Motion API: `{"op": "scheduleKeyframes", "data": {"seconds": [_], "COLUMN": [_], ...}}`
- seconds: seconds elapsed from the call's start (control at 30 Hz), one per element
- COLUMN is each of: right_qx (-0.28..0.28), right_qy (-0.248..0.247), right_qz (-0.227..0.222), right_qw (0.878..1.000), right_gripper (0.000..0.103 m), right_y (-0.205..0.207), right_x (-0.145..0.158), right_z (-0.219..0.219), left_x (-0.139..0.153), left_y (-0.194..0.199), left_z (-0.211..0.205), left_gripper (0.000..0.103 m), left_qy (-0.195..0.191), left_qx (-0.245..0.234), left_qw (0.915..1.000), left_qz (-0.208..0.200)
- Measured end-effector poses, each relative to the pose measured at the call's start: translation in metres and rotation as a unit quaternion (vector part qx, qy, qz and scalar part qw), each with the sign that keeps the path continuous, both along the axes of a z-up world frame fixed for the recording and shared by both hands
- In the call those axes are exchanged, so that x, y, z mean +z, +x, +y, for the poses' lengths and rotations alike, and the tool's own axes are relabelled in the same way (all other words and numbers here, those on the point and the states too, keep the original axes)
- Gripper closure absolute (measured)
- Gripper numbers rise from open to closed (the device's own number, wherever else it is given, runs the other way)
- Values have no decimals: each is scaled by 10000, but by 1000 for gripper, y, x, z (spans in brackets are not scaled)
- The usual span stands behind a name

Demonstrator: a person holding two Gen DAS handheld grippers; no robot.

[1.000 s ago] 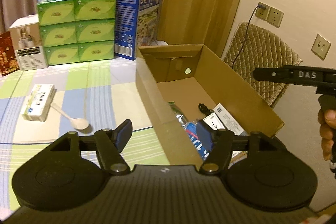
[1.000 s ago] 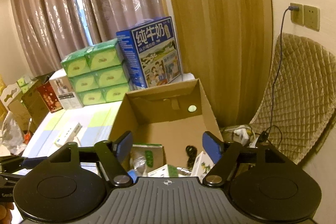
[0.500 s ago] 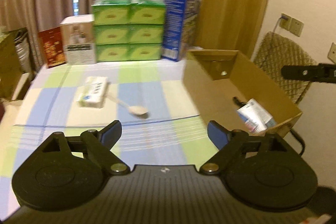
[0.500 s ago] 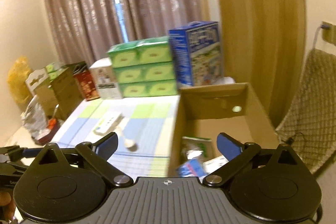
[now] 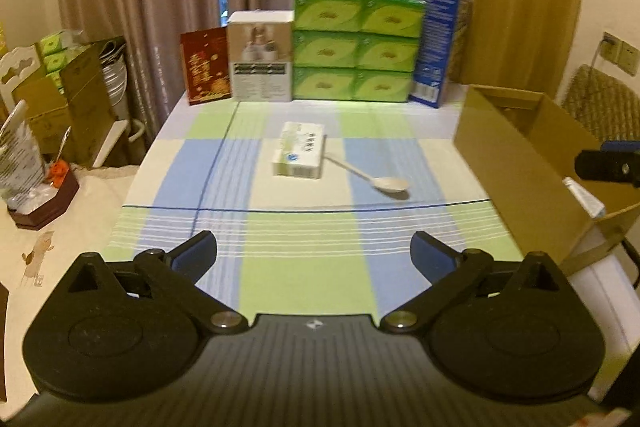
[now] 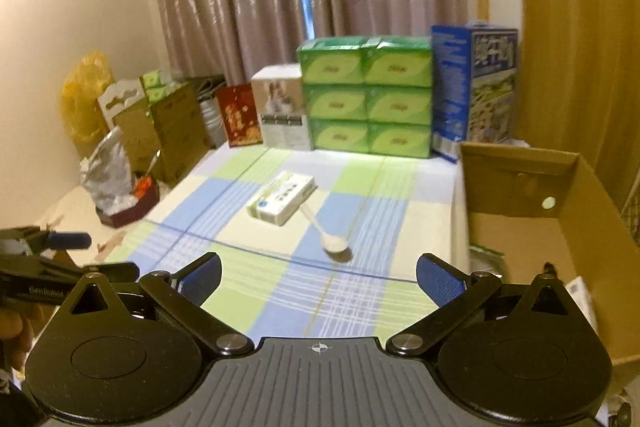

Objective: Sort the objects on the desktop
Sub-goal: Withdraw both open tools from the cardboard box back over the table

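Observation:
A small white box (image 5: 300, 155) (image 6: 282, 201) lies mid-table on the checked cloth. A pale plastic spoon (image 5: 372, 177) (image 6: 326, 231) lies just right of it. Along the table's right side stands an open cardboard box (image 5: 512, 163) (image 6: 520, 179) with packets inside. My left gripper (image 5: 312, 245) hovers over the near part of the cloth, its jaws opening, nothing between them. My right gripper (image 6: 319, 267) is open and empty, beside the cardboard box's near left wall. Each gripper's tip shows at the edge of the other's view.
Along the table's back edge stand stacked green tissue packs (image 5: 356, 43), a blue milk carton (image 5: 436, 43), a white box (image 5: 260, 55) and a red box (image 5: 206, 65). Left of the table is a lower surface with a dark tray (image 5: 40, 203). A quilted chair (image 5: 600, 103) stands behind the cardboard box.
Both views have swung left from the inside of the cardboard box to the tablecloth with the white box and spoon. Both pairs of jaws have spread wider.

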State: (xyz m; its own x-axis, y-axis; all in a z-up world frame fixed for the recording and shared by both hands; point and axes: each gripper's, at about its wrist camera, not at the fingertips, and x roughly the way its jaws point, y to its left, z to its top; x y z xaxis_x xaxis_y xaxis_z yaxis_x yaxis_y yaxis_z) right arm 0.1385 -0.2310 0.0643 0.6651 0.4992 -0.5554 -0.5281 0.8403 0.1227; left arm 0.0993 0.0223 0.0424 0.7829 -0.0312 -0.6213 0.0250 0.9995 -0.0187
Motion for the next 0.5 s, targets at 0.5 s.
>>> {"op": "scheduleKeyframes", "data": {"seconds": [0.5], "right_qx": [155], "right_qy": [-434], "right_qz": [4], "right_qw": [9989], "right_gripper": [3], "right_y": [85], "right_x": [-103], "right_z": [59], "left_x": [-64], "left_y": [89], "left_z": [30], "left_gripper": [2], "left_qy": [-9], "left_qx": [122], "left_qw": [9999], "left_qz": [49]}}
